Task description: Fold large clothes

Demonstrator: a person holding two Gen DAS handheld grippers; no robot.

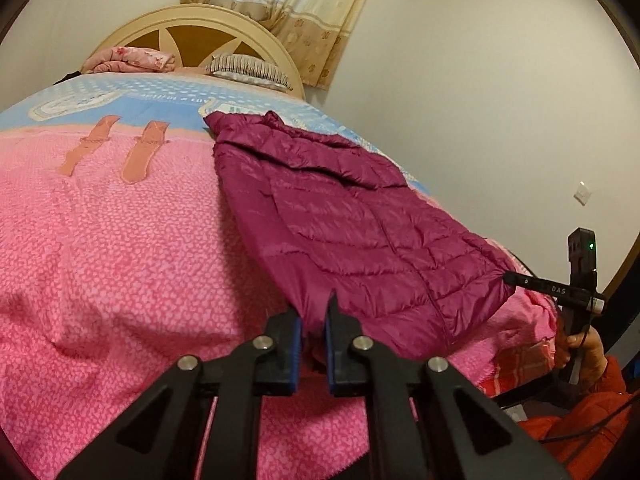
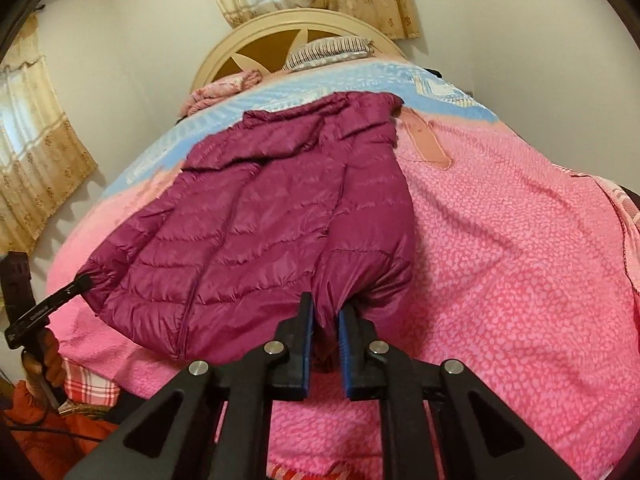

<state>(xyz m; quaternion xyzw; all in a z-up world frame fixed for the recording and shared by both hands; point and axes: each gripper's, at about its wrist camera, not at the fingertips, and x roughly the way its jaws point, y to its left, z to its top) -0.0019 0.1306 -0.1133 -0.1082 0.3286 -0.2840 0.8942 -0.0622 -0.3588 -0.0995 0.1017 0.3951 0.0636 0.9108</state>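
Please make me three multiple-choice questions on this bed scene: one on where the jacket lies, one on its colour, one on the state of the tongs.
1. The jacket lies: A) on a chair B) on the pink blanket of the bed C) on a hanger.
2. Its colour is: A) dark purple-red B) orange C) blue.
3. The left tongs and right tongs are: A) both open B) both shut on the jacket's hem C) one open, one shut.
Answers: 1 B, it is spread over the blanket; 2 A, the quilted fabric is plum; 3 B, each pair pinches a hem corner.
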